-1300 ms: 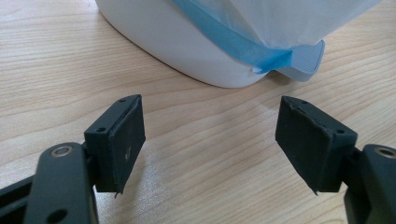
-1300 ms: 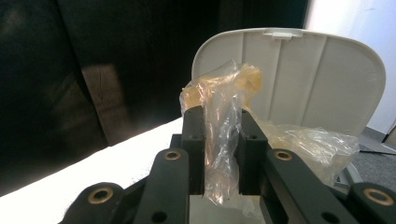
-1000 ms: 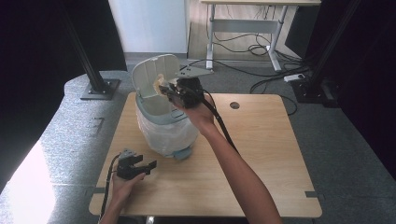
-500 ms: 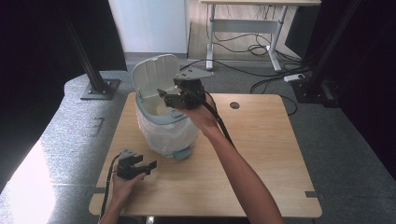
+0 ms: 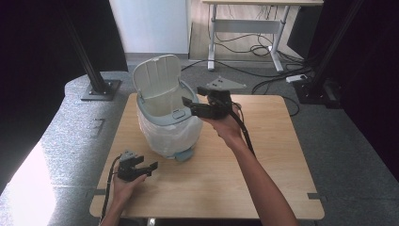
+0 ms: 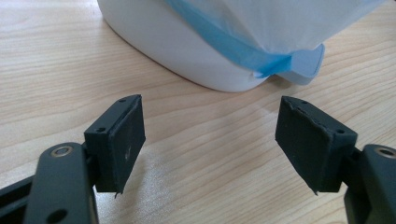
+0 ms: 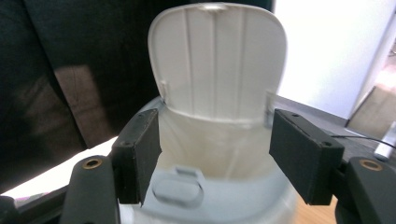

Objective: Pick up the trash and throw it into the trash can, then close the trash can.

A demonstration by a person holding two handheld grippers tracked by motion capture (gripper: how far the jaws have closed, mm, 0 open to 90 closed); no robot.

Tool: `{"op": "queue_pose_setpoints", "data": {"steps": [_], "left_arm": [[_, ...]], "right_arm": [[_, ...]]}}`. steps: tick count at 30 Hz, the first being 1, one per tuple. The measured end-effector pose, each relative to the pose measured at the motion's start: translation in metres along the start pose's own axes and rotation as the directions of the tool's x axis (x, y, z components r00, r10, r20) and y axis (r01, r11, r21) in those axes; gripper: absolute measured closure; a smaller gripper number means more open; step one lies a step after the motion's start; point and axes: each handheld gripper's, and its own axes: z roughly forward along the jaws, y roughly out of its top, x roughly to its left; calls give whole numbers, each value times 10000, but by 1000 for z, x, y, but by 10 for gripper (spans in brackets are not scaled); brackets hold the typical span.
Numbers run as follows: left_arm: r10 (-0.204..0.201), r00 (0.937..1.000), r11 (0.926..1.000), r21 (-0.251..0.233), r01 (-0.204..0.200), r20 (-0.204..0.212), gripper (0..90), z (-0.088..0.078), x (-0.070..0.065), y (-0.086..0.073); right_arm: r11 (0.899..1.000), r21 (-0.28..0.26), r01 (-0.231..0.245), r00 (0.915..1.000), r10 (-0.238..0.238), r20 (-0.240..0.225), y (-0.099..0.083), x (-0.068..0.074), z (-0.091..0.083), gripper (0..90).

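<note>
— Where's the bin?

— Small lidded bin (image 5: 167, 120) near the back-left part of the wooden table (image 5: 263, 188), upright, lid (image 5: 157, 80) flipped up and leaning back. White liner bag (image 5: 164, 134) draped over the rim and down the outside. Pale blue-grey rim with a push button (image 5: 179, 114) at the front edge.

— And the right gripper?

— Right gripper (image 5: 188, 105) held level just beside the bin's rim, on its right side as seen from above, jaws pointing at the opening. Jaws apart, just been opening, nothing between them. In the right gripper view (image 7: 215, 154), button (image 7: 178, 189) low between the two jaws, raised lid (image 7: 217, 58) straight ahead, liner inside pale and blurred.

— Touching the bin?

— Hard to tell; fingertips close to the rim, no clear contact.

— Left one?

— Left gripper (image 5: 151, 167) low on the table, front left, just short of the bin's base. Jaws wide apart, holding nothing. In the left gripper view (image 6: 208, 135), bare wood between the pads, white base of the bin (image 6: 187, 51) ahead, blue edge of the liner (image 6: 233, 46) hanging across it, pale blue foot (image 6: 306, 63) at the right.

— Anything else on the table?

— Cables (image 5: 244, 129) trailing from each gripper along the forearms.
</note>
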Motion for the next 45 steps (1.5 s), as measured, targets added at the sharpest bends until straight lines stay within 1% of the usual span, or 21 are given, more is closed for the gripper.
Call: {"op": "queue_pose_setpoints", "data": {"steps": [2,4,5,6,7,10,11,12,14,16,18,20,21,22,23,28,29,32,37,40,45], "left_arm": [[25,10000,10000,-83,-25,-5,240,-1,-1,0],[57,10000,9999,-157,-57,6,240,-3,-2,1],[76,10000,9998,-183,-76,3,240,-4,-2,2],[119,9999,9996,-264,-119,7,240,-5,-3,3],[119,9999,9996,-264,-119,7,240,-5,-3,3],[211,9998,9987,-462,-207,68,241,-11,-5,7],[211,9998,9987,-462,-207,68,242,-11,-5,7],[240,9997,9986,-483,-235,104,248,-12,-6,8],[376,9992,9981,-484,-369,129,249,-15,-8,10],[492,9987,9975,-520,-486,104,248,-17,-10,11],[605,9981,9967,-556,-596,150,248,-18,-12,13],[704,9974,9960,-565,-693,166,246,-19,-14,14],[755,9970,9955,-586,-744,173,246,-20,-15,14],[846,9962,9949,-558,-834,195,246,-21,-17,16],[846,9962,9949,-558,-834,195,245,-21,-17,16],[816,9962,9945,-681,-794,311,240,-26,-18,18],[816,9962,9945,-681,-794,311,239,-26,-18,18],[768,9963,9938,-832,-734,376,236,-30,-18,20],[759,9959,9926,-984,-708,490,231,-35,-19,23],[751,9955,9906,-1188,-677,584,231,-40,-21,26],[767,9944,9882,-1382,-662,722,220,-47,-23,31]], "right_arm": [[10000,-6,-18,10000,18,30,-3,-2,-4,330],[10000,23,-57,9999,57,138,-17,-11,-22,331],[10000,23,-57,9999,57,138,-17,-11,-22,331],[9999,57,-120,9997,118,234,-27,-17,-33,332],[9999,57,-120,9997,118,234,-27,-17,-33,332],[9996,-6,-274,9986,274,449,-48,-29,-55,333],[9996,-6,-274,9986,274,449,-48,-29,-55,333],[9993,36,-372,9975,370,604,-59,-34,-63,333],[9993,75,-375,9970,369,687,-65,-37,-67,333],[9987,100,-507,9952,497,844,-82,-43,-78,334],[9985,88,-544,9950,534,846,-88,-45,-82,333],[9979,229,-598,9936,573,968,-110,-50,-92,334],[9979,229,-598,9936,573,968,-110,-50,-92,334],[9969,352,-708,9916,665,1111,-125,-54,-98,333],[9969,352,-708,9916,665,1111,-125,-54,-98,333],[9940,622,-904,9865,808,1424,-163,-59,-113,333],[9940,622,-904,9865,808,1424,-163,-59,-113,333],[9928,705,-972,9845,855,1532,-180,-59,-120,334],[9873,868,-1330,9793,1174,1646,-206,-61,-124,334],[9813,969,-1662,9732,1474,1766,-227,-63,-125,335],[9780,1152,-1739,9699,1499,1918,-236,-66,-127,335]]}}
